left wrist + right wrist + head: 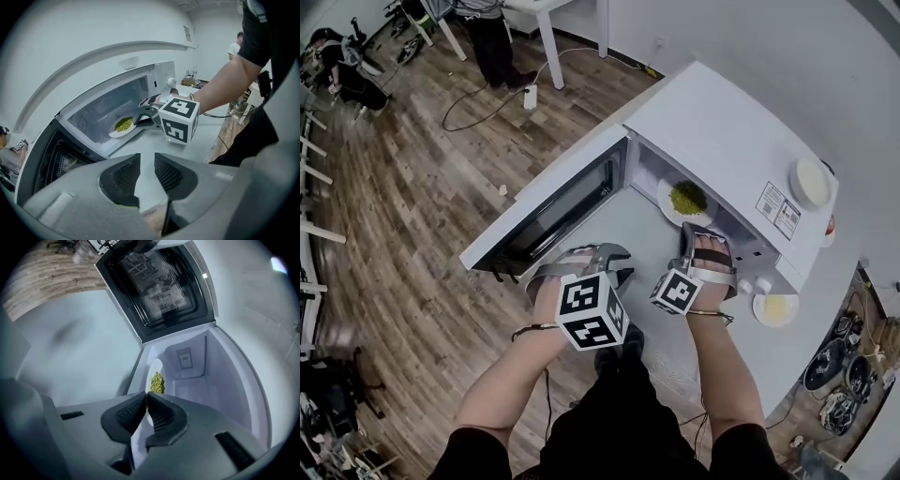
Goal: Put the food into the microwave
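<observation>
Just inside the open microwave [722, 131]: white plate [667, 210] bearing a heap of green food [687, 197], lying at the front of the cavity. Right gripper [144, 398]: jaws clamped on the plate's near rim. Door [553, 211]: swung wide to the left. Left gripper [147, 161]: over the counter [623, 223], jaws narrowly apart, nothing between them.

No print I can read anywhere. Sticker [778, 210] on microwave [712, 122] top, toward 3 o'clock: too small. Label [184, 357] on cavity back wall: blurred. My left marker cube [591, 309], right marker cube [677, 291]: squares only.
</observation>
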`<action>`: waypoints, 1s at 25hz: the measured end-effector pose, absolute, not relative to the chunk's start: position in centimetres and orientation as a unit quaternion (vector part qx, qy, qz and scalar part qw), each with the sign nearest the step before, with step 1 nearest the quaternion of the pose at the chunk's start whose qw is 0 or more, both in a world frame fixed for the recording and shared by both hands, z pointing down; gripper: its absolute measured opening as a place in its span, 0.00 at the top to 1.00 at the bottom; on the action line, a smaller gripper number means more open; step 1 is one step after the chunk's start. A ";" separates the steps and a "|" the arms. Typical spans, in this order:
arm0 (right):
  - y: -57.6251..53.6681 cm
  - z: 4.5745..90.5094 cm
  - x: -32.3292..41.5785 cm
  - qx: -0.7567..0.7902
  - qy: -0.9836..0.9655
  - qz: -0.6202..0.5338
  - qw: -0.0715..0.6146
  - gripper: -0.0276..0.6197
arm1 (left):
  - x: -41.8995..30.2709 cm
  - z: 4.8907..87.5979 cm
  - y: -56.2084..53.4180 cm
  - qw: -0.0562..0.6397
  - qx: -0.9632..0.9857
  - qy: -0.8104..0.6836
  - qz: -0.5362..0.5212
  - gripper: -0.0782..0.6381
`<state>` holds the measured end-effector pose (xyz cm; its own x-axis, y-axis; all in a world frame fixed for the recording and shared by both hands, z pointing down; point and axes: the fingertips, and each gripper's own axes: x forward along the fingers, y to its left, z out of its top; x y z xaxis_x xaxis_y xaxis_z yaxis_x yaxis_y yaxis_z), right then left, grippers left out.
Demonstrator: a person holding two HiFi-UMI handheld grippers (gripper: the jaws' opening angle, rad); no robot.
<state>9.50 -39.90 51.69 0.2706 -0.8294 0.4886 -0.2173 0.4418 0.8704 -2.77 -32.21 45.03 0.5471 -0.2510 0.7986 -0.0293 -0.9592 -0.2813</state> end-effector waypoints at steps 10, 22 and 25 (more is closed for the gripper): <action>-40.9 52.9 9.1 0.464 -0.575 -0.208 0.641 0.91 | -4.0 45.8 -31.8 0.102 -0.864 0.083 -0.486 0.75; -40.7 51.5 6.3 0.458 -0.665 -0.181 0.562 0.74 | -5.0 45.8 -32.2 0.096 -0.859 0.093 -0.494 0.75; -41.5 52.5 5.8 0.451 -0.678 -0.164 0.557 0.89 | -5.5 45.9 -32.5 0.091 -0.857 0.101 -0.496 0.75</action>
<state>5.77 -41.49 52.48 0.0271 -0.7936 0.6078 -0.4281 0.5402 0.7245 -5.50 -32.45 45.92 0.4871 -0.2632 0.8328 -0.0816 -0.9631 -0.2567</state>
